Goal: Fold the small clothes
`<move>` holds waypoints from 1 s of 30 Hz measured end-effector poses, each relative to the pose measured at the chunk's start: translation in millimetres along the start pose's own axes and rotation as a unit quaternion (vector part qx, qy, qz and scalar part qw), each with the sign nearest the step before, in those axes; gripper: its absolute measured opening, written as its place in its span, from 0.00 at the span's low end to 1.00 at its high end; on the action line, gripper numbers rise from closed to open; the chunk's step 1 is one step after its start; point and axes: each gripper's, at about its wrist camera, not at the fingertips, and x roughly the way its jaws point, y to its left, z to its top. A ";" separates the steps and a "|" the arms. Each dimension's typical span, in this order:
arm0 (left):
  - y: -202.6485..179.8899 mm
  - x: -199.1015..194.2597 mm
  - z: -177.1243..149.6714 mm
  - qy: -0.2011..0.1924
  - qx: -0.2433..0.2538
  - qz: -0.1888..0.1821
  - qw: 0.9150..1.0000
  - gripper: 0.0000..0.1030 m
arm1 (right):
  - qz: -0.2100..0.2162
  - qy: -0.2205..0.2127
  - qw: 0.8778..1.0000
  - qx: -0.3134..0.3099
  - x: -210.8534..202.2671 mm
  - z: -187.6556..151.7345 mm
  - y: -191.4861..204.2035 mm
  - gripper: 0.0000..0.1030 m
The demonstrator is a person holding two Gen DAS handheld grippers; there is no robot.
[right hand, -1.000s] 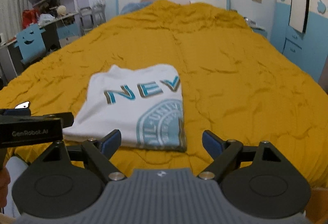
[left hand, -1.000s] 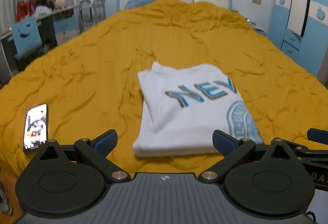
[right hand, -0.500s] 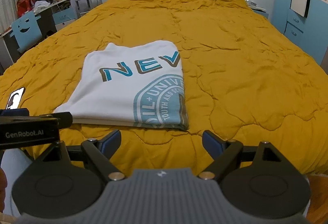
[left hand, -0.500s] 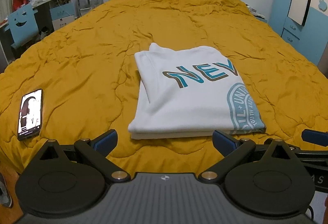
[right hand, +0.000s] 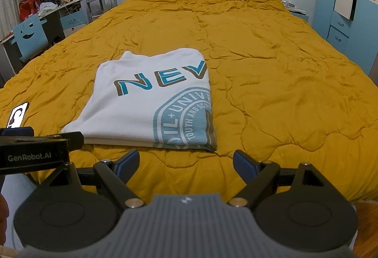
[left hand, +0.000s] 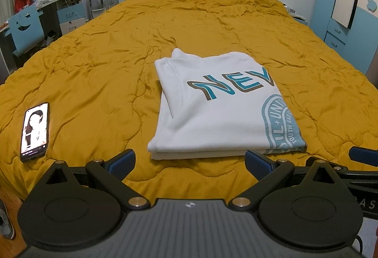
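A white T-shirt (left hand: 219, 111) with blue "NEV" lettering and a round blue emblem lies folded into a flat rectangle on the yellow quilt (left hand: 94, 83). It also shows in the right wrist view (right hand: 151, 102). My left gripper (left hand: 190, 161) is open and empty, just short of the shirt's near edge. My right gripper (right hand: 186, 160) is open and empty, near the shirt's near right corner. The left gripper's body (right hand: 35, 154) shows at the left of the right wrist view.
A phone (left hand: 35, 131) with a lit screen lies on the quilt to the left of the shirt. A desk, shelves and a blue chair (left hand: 26, 26) stand left of the bed. Blue wardrobes (left hand: 342, 12) stand to the right.
Both grippers have tilted and lifted a little, so the shirt sits lower and larger in both views. The shirt has not moved. Both grippers stay open.
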 end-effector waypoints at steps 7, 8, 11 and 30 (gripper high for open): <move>0.3 0.5 0.2 0.000 0.001 0.000 1.000 1.00 | -0.001 -0.001 1.000 -0.001 -0.7 0.3 1.3 0.80; 0.4 0.4 0.1 0.000 0.000 0.000 1.000 1.00 | 0.000 -0.001 1.000 -0.001 -0.6 0.3 1.3 0.80; 0.6 0.4 0.1 0.000 0.001 0.000 1.000 1.00 | -0.001 -0.002 1.000 -0.001 -0.6 0.3 1.5 0.80; 4.2 2.0 -3.1 0.004 0.001 0.004 1.000 1.00 | -0.001 -0.002 1.000 0.000 -0.1 0.0 2.1 0.80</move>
